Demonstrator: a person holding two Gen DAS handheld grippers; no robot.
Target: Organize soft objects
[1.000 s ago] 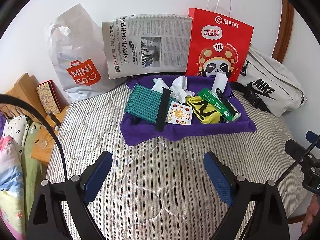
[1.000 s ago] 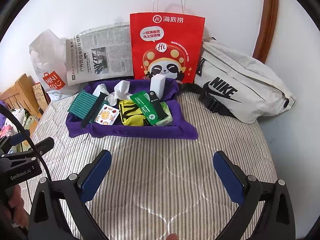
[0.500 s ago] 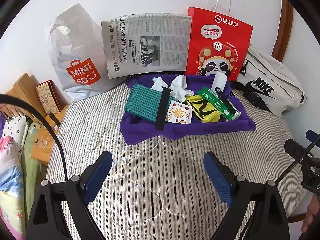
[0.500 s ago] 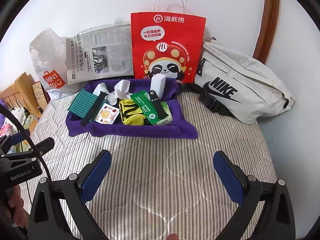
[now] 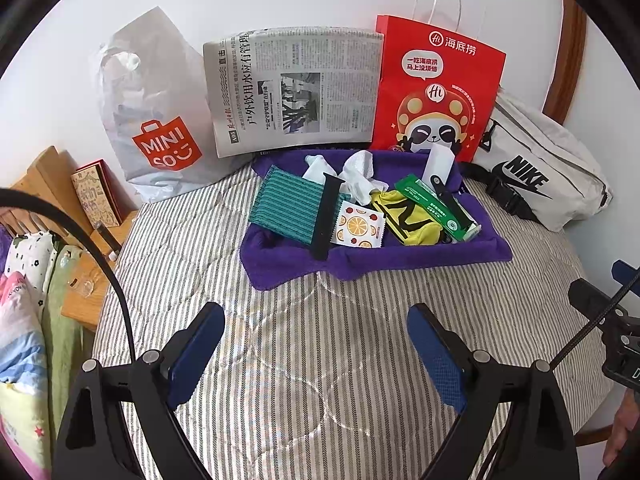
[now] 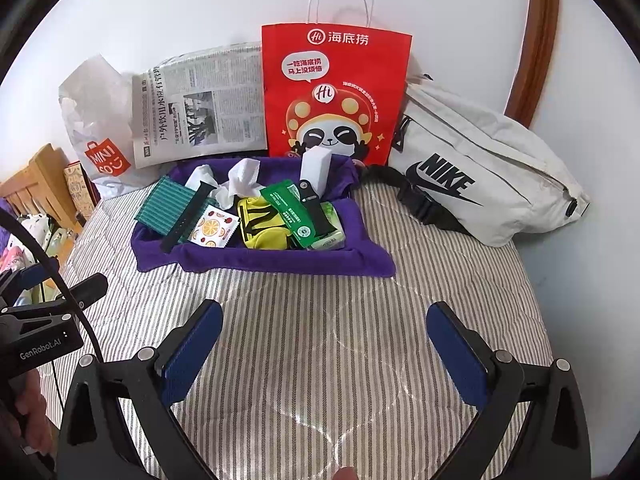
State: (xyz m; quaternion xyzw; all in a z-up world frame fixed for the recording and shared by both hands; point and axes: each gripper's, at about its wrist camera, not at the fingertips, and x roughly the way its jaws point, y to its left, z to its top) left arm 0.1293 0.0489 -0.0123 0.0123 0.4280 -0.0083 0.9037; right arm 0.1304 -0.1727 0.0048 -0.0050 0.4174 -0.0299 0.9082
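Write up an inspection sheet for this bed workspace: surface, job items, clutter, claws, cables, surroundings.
Surface: striped quilt, bare between the claws.
Job's things: purple cloth tray holds a green ribbed cloth, white tissues, yellow pouch, fruit-print packet, green packet, two black straps and a white block.
Clutter: red paper bag, newspaper, Miniso bag and Nike bag stand behind and beside the tray.
Claws: left claw and right claw both open, empty, short of the tray.
Cables: a black cable arcs at left.
Surroundings: white wall, wooden furniture, folded bedding.
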